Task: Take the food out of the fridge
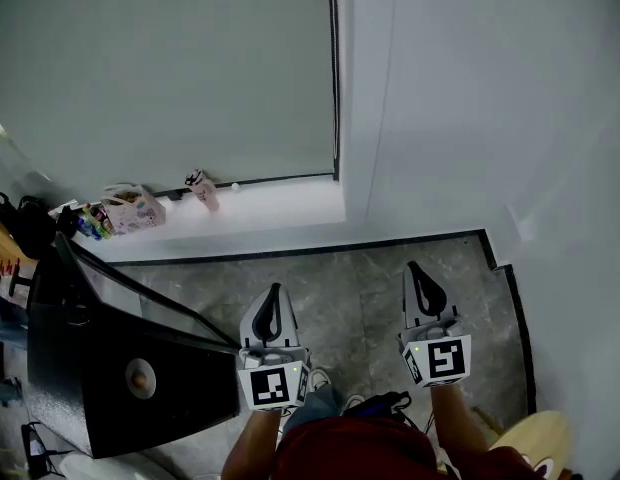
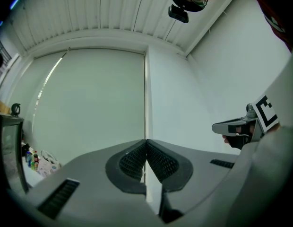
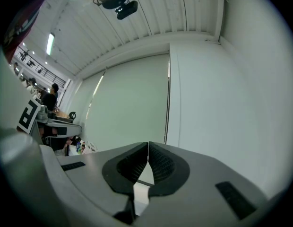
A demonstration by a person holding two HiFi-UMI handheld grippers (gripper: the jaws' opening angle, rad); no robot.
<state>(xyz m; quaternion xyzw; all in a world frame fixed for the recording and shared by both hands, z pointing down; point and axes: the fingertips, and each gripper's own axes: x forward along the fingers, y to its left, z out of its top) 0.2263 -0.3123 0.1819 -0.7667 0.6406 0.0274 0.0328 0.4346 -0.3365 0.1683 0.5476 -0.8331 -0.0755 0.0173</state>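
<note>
Food nowhere in sight yet
Left gripper point(image 1: 275, 305) and right gripper point(image 1: 420, 284) both pinched together on nothing, task not started.

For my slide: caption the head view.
Left hand-held gripper and right hand-held gripper, both shut and empty, over grey floor beside black cabinet.

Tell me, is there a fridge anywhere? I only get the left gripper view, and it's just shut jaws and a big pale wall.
Observer: The head view shows a black cabinet low on the person's left, close beside the left gripper. I cannot tell whether it is the fridge.
Operator: Is the other gripper holding food?
Observer: No. In the right gripper view the right gripper has its jaws together with nothing between them.
Operator: What's underneath us?
Observer: A grey stone floor with a thin black border, seen from the head view.
</note>
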